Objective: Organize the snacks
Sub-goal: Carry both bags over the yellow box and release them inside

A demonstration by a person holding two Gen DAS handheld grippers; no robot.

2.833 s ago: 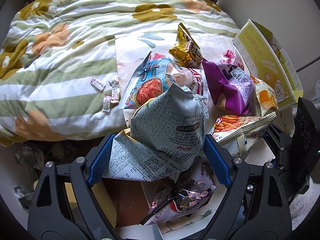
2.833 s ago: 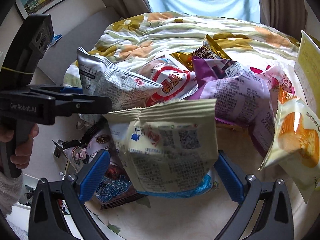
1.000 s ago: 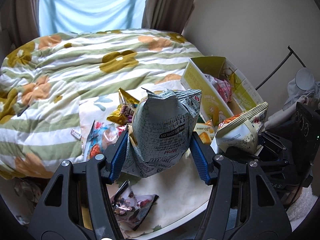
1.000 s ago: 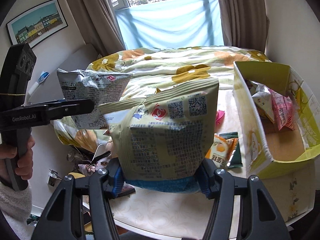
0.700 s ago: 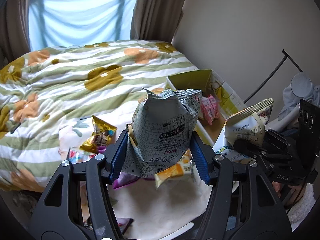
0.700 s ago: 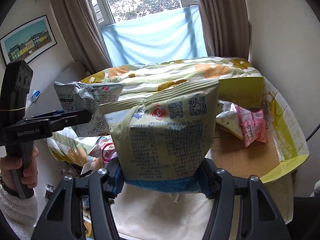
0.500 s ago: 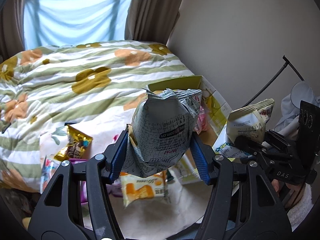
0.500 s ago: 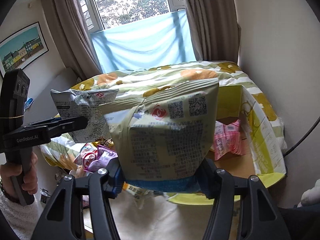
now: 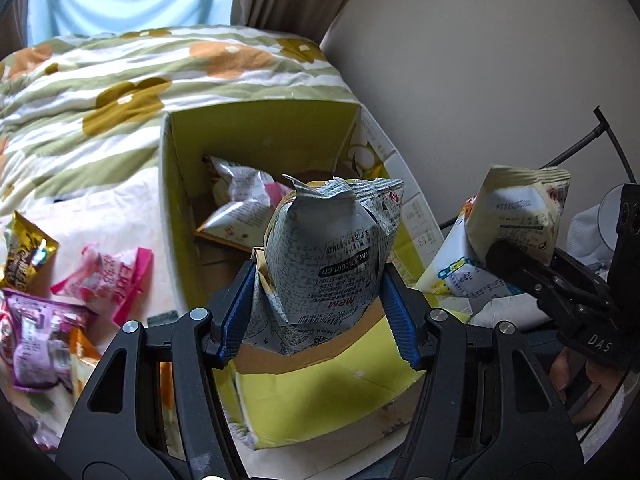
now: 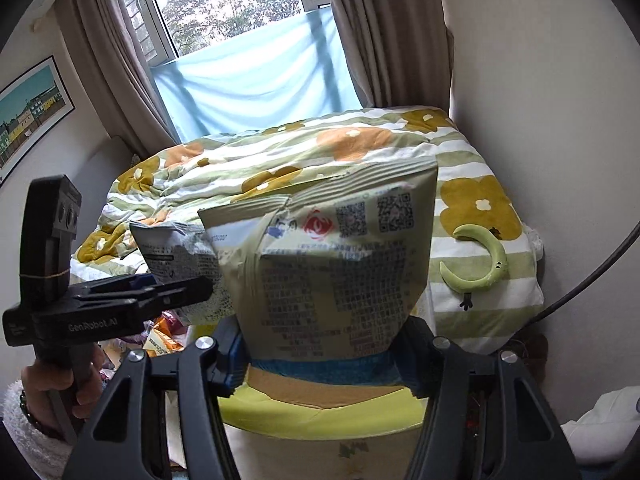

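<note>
My left gripper [image 9: 320, 312] is shut on a grey printed snack bag [image 9: 328, 256] and holds it over the near end of the open yellow-green cardboard box [image 9: 176, 184]. A white bag and a pink bag [image 9: 240, 200] lie inside the box. My right gripper [image 10: 324, 354] is shut on a cream snack bag [image 10: 332, 268] with QR codes, held above the box's near flap [image 10: 320, 412]. It also shows in the left wrist view [image 9: 516, 216], right of the box. The left gripper and its grey bag show in the right wrist view [image 10: 180, 264].
Loose snacks lie on the white table left of the box: a pink pack [image 9: 108, 276], a gold bag [image 9: 24, 252], a purple bag [image 9: 44, 340]. A flowered duvet [image 9: 120, 80] covers the bed behind. A wall [image 9: 480, 80] stands right of the box.
Both grippers have lifted their bags off the snack pile and carried them right, over the yellow box. The box now fills the middle of the left wrist view.
</note>
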